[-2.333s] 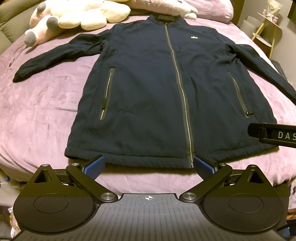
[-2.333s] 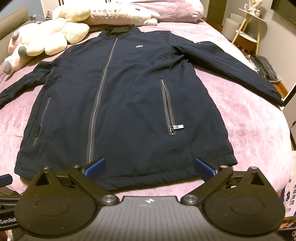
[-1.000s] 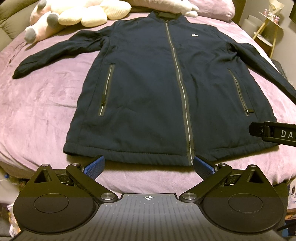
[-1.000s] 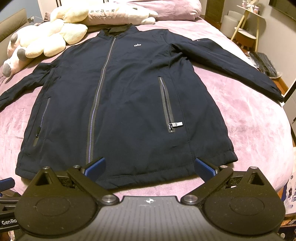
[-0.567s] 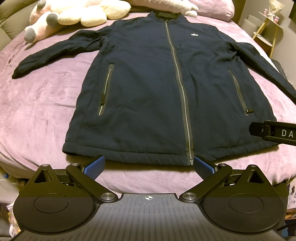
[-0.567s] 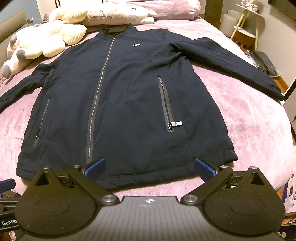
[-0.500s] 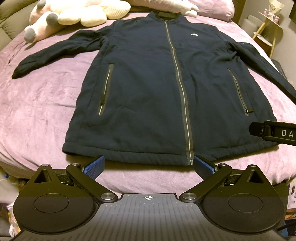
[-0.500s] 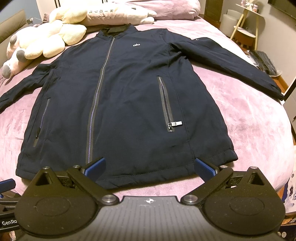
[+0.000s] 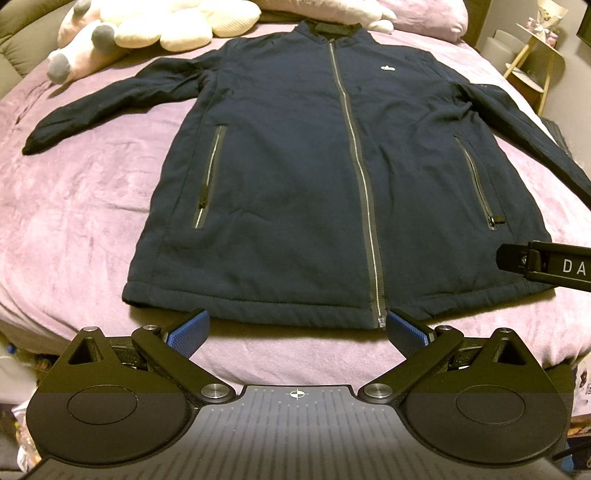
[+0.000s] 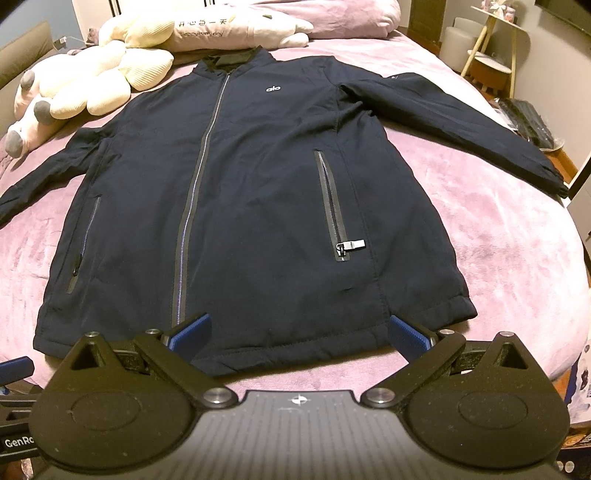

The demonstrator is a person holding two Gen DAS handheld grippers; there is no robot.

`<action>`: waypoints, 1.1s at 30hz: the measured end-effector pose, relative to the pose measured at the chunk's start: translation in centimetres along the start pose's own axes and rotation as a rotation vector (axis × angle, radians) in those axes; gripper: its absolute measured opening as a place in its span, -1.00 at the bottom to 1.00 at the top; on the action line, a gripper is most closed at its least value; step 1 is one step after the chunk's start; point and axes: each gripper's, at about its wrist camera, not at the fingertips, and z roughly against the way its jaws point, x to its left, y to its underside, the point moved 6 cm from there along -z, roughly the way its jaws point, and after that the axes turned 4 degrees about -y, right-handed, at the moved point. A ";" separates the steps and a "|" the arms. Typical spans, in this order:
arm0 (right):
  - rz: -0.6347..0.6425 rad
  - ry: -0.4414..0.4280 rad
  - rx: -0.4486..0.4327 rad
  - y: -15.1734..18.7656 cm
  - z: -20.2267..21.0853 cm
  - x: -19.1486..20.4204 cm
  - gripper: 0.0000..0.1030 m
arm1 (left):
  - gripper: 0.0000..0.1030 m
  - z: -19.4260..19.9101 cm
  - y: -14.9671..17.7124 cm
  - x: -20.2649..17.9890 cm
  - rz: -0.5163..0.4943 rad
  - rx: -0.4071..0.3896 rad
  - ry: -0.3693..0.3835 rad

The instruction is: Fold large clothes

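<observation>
A dark navy zip jacket (image 9: 295, 177) lies flat, front up, on a purple bed (image 9: 74, 221), sleeves spread to both sides, collar at the far end. It also shows in the right wrist view (image 10: 258, 206). My left gripper (image 9: 295, 332) is open and empty, just short of the hem at its left half. My right gripper (image 10: 299, 334) is open and empty over the hem at its right half. The right gripper's side (image 9: 546, 266) shows at the right edge of the left wrist view.
Plush toys (image 10: 92, 81) and pillows (image 10: 325, 18) lie at the head of the bed. A small side table (image 10: 491, 48) and a keyboard (image 10: 528, 122) stand off the bed's right side. The bed's near edge drops off just below the hem.
Both grippers have drifted slightly; the jacket sits a little higher in the views than 2.3 s ago. The jacket lies the same and both grippers stay open.
</observation>
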 end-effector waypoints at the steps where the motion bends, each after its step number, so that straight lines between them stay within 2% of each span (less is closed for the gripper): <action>1: -0.001 -0.003 0.001 0.0 0.0 0.0 0.97 | 1.00 0.0 0.0 -0.1 0.000 0.001 0.000; 16: -0.017 -0.010 -0.001 0.1 -0.2 -0.2 0.97 | 1.00 -0.3 -0.1 0.1 0.006 0.008 0.011; 20: -0.049 -0.035 -0.002 0.0 -0.6 -0.6 0.97 | 1.00 -0.9 -0.3 0.1 0.015 0.011 0.030; 22: -0.066 -0.095 -0.010 -0.2 -1.2 -0.8 0.97 | 1.00 -1.2 -0.8 0.2 0.026 0.000 0.039; 24: -0.083 -0.189 -0.054 -0.5 -1.4 -1.2 0.97 | 1.00 -1.3 -1.7 0.4 0.044 -0.037 0.057; 26: -0.130 -0.305 -0.113 -1.0 -1.9 -2.4 0.97 | 1.00 -1.5 -2.9 0.5 0.058 -0.097 0.069; 27: -0.142 -0.373 -0.113 -1.4 -2.3 -2.9 0.97 | 1.00 -1.8 -3.7 0.6 0.062 -0.124 0.070; 29: -0.173 -0.432 -0.127 -2.5 -2.9 -4.6 0.97 | 1.00 -2.7 -5.4 0.6 0.065 -0.151 0.066; 33: -0.315 -0.290 -0.288 -6.8 -3.5 -12.4 0.97 | 1.00 -5.5 -9.6 0.3 0.100 -0.184 0.064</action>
